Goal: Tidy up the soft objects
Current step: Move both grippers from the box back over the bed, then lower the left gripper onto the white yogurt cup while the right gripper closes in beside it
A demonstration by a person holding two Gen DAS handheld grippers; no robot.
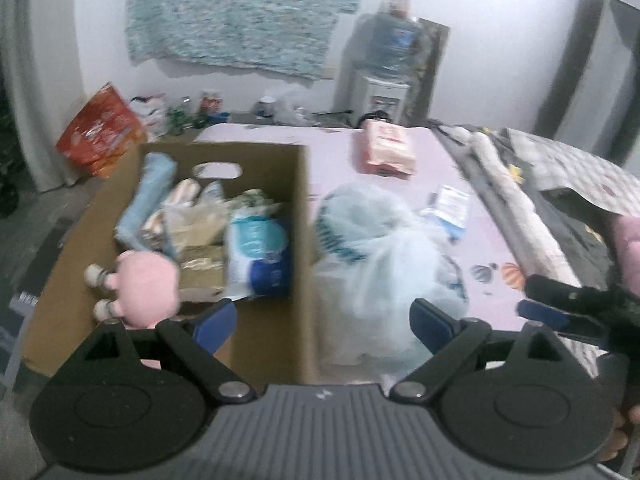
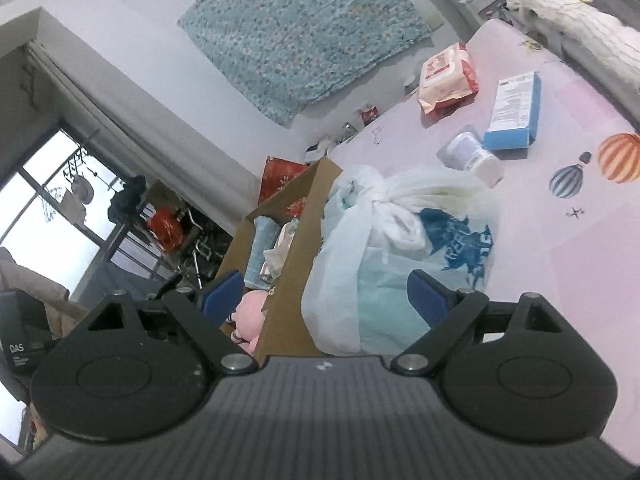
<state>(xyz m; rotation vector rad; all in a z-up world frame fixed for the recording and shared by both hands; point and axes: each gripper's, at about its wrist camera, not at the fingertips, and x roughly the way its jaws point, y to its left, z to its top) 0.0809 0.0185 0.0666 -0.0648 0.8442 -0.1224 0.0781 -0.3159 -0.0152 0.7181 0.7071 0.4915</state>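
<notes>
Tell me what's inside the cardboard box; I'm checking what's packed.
Inside the cardboard box: a pink plush toy, a blue-and-white pack, a blue cloth and clear-wrapped packets. Whatever lies beneath them is covered.

Matt cardboard box, seemingly thin-plastic bag

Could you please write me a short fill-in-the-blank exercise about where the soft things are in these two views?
1. The pink plush toy lies inside the ____ box.
2. The tied white plastic bag sits on the pink table, just outside the box's ____ wall.
3. Both the left gripper and the right gripper have their jaws ____.
4. The hot-air balloon prints decorate the ____.

Missing words: cardboard; right; open; table
</notes>
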